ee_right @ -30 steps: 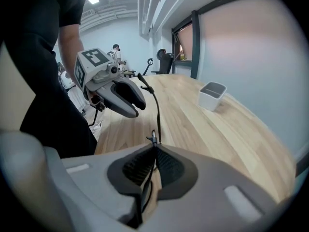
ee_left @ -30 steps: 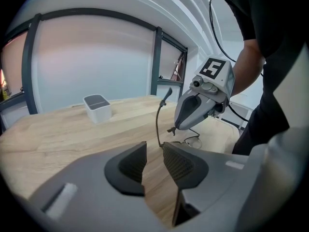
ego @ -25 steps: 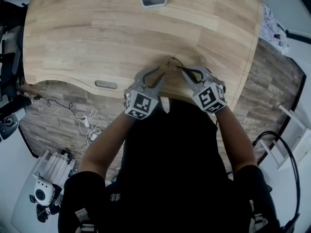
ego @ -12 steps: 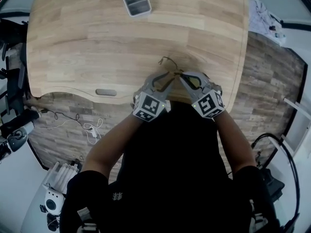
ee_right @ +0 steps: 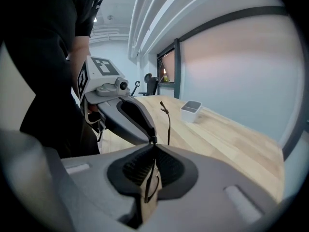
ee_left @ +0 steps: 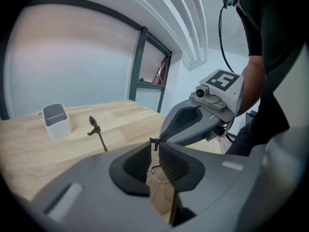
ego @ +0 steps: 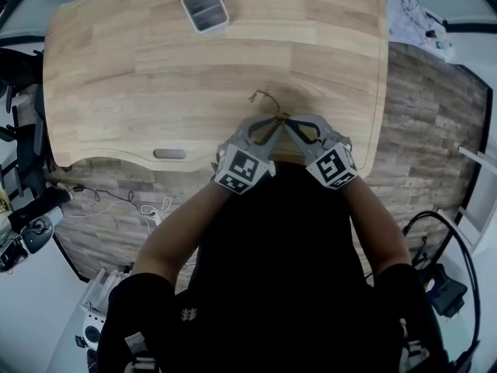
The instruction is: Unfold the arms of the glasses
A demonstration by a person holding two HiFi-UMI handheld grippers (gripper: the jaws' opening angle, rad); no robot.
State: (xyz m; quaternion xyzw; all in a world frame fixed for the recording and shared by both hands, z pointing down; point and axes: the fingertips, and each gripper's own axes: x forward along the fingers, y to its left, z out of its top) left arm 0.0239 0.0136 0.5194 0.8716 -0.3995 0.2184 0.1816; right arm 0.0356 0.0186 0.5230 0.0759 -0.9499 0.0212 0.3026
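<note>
The thin dark-framed glasses hang above the near edge of the wooden table, between my two grippers. One arm is swung out and points away over the table. My right gripper is shut on the frame, a dark strand of it running down between its pads. My left gripper faces it tip to tip at the hinge. Its jaws are closing, with a thin wire part of the frame in the narrow gap between the pads. In the head view both grippers, left and right, meet in front of the person's chest.
A small grey tray stands at the table's far side. A metal plate sits on the near edge at the left. Cables and equipment lie on the floor to the left.
The left gripper has moved right to the glasses, and its jaws have narrowed around the frame. Both grippers stand closer together and a little higher.
</note>
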